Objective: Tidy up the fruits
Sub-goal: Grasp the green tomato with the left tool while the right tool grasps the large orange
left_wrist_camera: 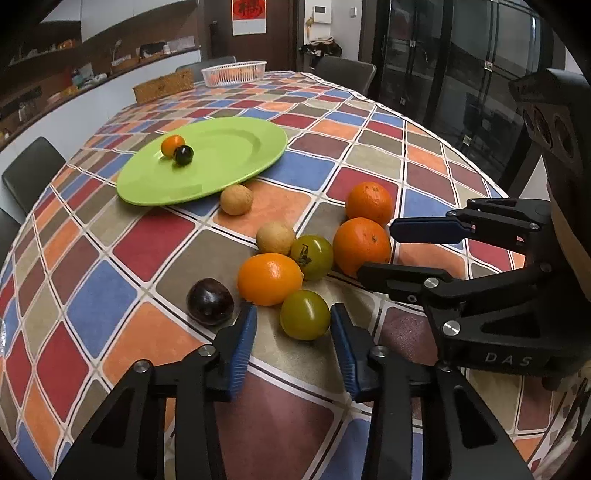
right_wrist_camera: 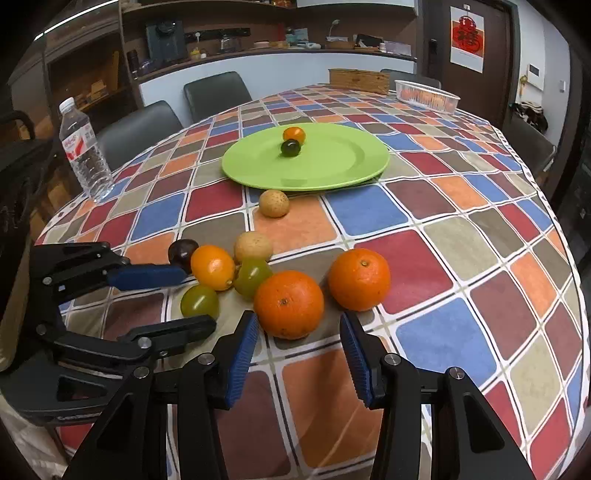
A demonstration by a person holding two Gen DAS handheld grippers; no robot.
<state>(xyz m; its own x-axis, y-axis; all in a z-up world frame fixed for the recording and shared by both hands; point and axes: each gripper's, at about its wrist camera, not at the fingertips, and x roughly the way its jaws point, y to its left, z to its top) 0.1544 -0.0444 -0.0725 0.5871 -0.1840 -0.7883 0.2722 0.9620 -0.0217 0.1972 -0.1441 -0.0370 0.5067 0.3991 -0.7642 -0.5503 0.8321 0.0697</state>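
Both grippers are hovering low over the fruit cluster with jaws spread wide and holding nothing; the left gripper [left_wrist_camera: 293,317] is framing a green tomato [left_wrist_camera: 305,315] between its blue pads without touching it, while the right gripper [right_wrist_camera: 299,325] is standing just short of the nearer orange [right_wrist_camera: 289,304], its pads apart on either side.

Around these, a yellow-orange citrus [left_wrist_camera: 269,278], a second green tomato [left_wrist_camera: 312,256], a dark plum [left_wrist_camera: 209,301] and a tan round fruit [left_wrist_camera: 276,238] are crowding together; the farther orange [right_wrist_camera: 359,278] is sitting just beside the nearer one; another tan fruit [left_wrist_camera: 236,199] is lying alone near the rim of the green plate [left_wrist_camera: 236,162].

On that plate a small orange fruit [left_wrist_camera: 173,145] and a small dark fruit [left_wrist_camera: 183,154] are touching each other.

Everything is resting on a tablecloth [right_wrist_camera: 443,229] of red, blue, orange and olive squares; a water bottle [right_wrist_camera: 85,147] is standing upright near the table's left edge in the right wrist view; a white slatted basket [right_wrist_camera: 426,96] and a woven box [right_wrist_camera: 359,81] are sitting at the far end; dark chairs [right_wrist_camera: 218,92] are ringing the table, with shelving and a door bearing a red poster [right_wrist_camera: 467,35] beyond.
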